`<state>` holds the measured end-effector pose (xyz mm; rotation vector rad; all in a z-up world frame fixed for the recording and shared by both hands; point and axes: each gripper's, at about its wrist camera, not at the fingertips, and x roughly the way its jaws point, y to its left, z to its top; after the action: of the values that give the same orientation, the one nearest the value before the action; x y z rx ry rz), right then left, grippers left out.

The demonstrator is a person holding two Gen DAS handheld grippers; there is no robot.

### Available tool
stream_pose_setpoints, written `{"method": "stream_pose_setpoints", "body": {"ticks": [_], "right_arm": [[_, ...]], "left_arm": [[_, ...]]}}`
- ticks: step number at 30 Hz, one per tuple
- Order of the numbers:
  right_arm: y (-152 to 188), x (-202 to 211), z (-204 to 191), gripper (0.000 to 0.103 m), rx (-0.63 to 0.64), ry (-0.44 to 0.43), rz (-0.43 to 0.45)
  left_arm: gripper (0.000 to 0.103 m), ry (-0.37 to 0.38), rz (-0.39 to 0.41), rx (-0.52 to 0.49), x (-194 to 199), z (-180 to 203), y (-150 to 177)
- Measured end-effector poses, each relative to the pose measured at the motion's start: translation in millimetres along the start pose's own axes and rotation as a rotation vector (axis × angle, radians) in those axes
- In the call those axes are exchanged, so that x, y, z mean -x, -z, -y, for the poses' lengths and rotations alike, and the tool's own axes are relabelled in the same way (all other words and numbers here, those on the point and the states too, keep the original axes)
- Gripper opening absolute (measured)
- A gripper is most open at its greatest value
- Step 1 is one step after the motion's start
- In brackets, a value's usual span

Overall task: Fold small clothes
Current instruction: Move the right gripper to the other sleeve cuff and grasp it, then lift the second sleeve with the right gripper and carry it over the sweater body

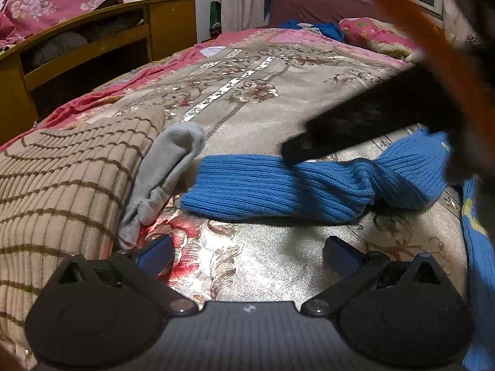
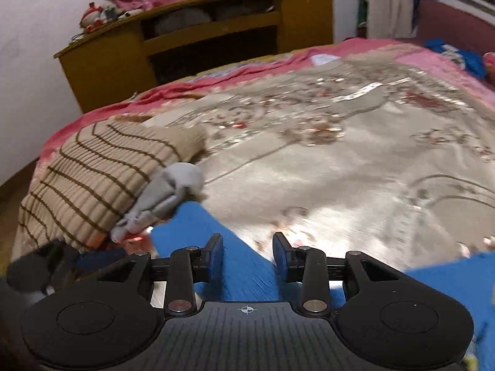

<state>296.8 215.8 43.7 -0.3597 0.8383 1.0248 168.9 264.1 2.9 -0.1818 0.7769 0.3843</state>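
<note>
Left gripper [image 1: 247, 253]: jaws spread wide, nothing between them; it hangs over the bare bedspread [image 1: 263, 278].
Right gripper [image 2: 247, 255]: jaws partly apart over the blue cloth, pads not pressing on it; the view is blurred.
Blue knit garment [image 1: 278, 188]: lies flat on the bed at 12 o'clock from the left gripper, twisted near its right end, ribbed sleeve pointing to 9 o'clock.
Grey sock [image 1: 164, 179]: at 10 o'clock, just beside the sleeve end, touching the striped garment.
Striped beige garment [image 1: 62, 191]: at 9 o'clock, on the bed edge.
Wooden shelf [image 1: 92, 40]: behind the bed, at 11 o'clock.
</note>
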Motion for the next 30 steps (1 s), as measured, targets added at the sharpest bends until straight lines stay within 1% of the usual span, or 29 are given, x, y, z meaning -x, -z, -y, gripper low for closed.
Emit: {"method": "stream_pose_setpoints", "body": {"ticks": [4,9,13,16,18,20,22,25,26,30], "right_arm": [[-7.9,-22.9,-8.7,0.043,0.033,-0.073,-0.065],[-14.3,-43.0,-18.9,0.043,0.096,-0.067,-0.112],[-17.3,-49.1,-22.1,0.045,0.11,-0.068,-0.12],[-16.3,-49.0,-26.1,0.045,0.136,-0.074,-0.126],[-15.2,-49.0,-29.3,0.041,0.158,-0.062,-0.125],[-15.8,-48.6,-31.7,0.032,0.165,-0.055,-0.127],[-16.8,-47.4,-33.9,0.019,0.165,-0.056,-0.131],[-19.4,-40.8,-36.9,0.013,0.16,-0.049,-0.121],[-21.0,-36.5,-36.9,0.012,0.151,-0.047,-0.11],[-31.6,-9.7,-26.2,0.009,0.078,-0.043,-0.041]], "left_arm": [[0.103,0.007,0.001,0.005,-0.1,-2.2,-0.4],[0.103,0.007,0.004,0.001,-0.3,-1.9,0.2],[0.103,0.005,0.004,-0.001,-1.3,-2.1,0.4],[0.103,0.006,0.005,0.0,-1.4,-1.8,0.2],[0.103,0.006,0.005,0.001,-1.4,-1.4,0.2],[0.103,0.005,0.005,-0.002,-1.4,-1.1,0.3],[0.103,0.005,0.005,-0.005,-0.8,-0.1,0.9],[0.103,0.006,0.007,-0.005,-0.3,0.9,1.2],[0.103,0.008,0.008,-0.005,-0.2,1.2,1.2],[0.103,0.017,0.014,-0.002,0.6,2.3,0.5]]}}
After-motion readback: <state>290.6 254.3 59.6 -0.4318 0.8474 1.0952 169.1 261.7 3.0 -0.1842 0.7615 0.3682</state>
